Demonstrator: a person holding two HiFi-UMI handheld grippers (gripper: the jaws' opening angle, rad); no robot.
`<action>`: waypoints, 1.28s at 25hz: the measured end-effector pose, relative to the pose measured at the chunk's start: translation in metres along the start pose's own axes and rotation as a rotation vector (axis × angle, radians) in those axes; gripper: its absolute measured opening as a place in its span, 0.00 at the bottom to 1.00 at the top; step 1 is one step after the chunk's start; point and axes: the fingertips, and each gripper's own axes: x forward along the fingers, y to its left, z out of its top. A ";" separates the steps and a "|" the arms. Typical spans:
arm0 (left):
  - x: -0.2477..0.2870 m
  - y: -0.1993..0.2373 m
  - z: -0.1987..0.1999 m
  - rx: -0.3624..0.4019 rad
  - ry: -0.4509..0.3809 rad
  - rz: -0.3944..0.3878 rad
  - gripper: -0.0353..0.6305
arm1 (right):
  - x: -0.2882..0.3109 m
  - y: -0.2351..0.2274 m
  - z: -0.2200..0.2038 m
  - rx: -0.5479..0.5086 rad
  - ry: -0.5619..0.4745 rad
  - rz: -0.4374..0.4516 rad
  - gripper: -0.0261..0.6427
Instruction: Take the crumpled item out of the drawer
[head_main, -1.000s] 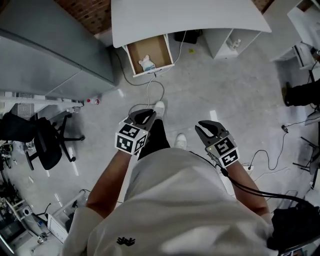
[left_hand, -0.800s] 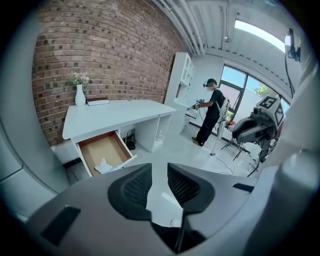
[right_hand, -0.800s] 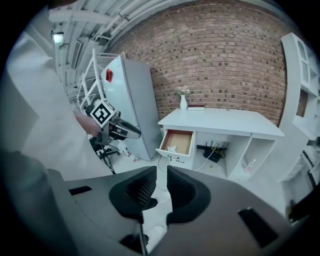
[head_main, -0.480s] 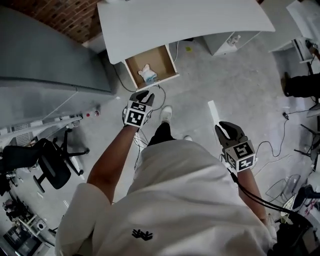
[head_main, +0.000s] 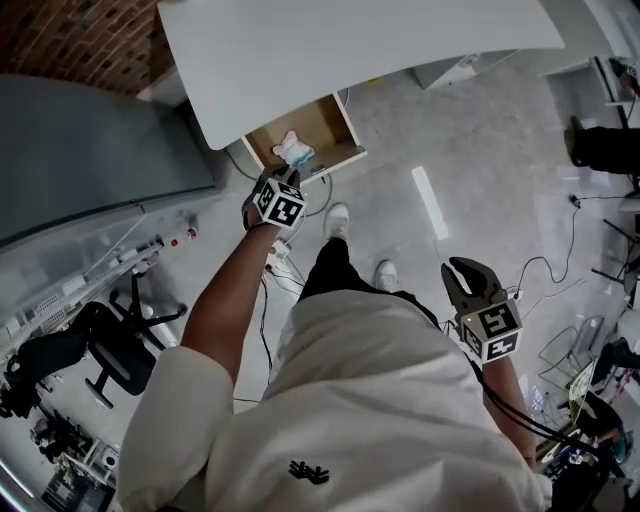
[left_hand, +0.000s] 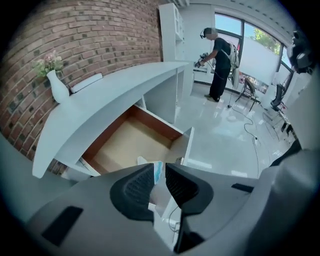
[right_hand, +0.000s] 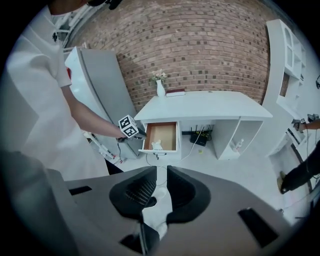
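From the head view, the reach is under way. The left gripper (head_main: 287, 183) hangs over the front edge of the open drawer (head_main: 337, 128) under the desk (head_main: 350, 50). The item (head_main: 293, 150) lies in the drawer's near part, just beyond the tips, a pale crumpled wad with a touch of blue. The right gripper (head_main: 463, 272) hangs well apart at the person's side.

In the left gripper view, the left gripper (left_hand: 159, 181) has its jaws drawn almost together, only a slit between them, holding nothing. The item (left_hand: 158, 171) peeks through that slit, low in the drawer (left_hand: 125, 142). The next move likely calls for spreading the jaws, dropping in and closing on the wad.

In the right gripper view, the right gripper (right_hand: 161, 187) is likewise nearly closed and empty. The item (right_hand: 157, 145) sits by the drawer's (right_hand: 162, 131) front.
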 end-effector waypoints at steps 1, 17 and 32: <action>0.012 0.006 -0.002 0.015 0.015 0.002 0.18 | 0.005 -0.002 0.002 0.010 0.009 -0.003 0.17; 0.166 0.053 -0.040 0.119 0.193 0.006 0.18 | 0.084 -0.017 -0.016 0.089 0.170 0.035 0.16; 0.228 0.063 -0.056 0.156 0.307 0.039 0.18 | 0.121 -0.030 -0.039 0.160 0.207 0.060 0.15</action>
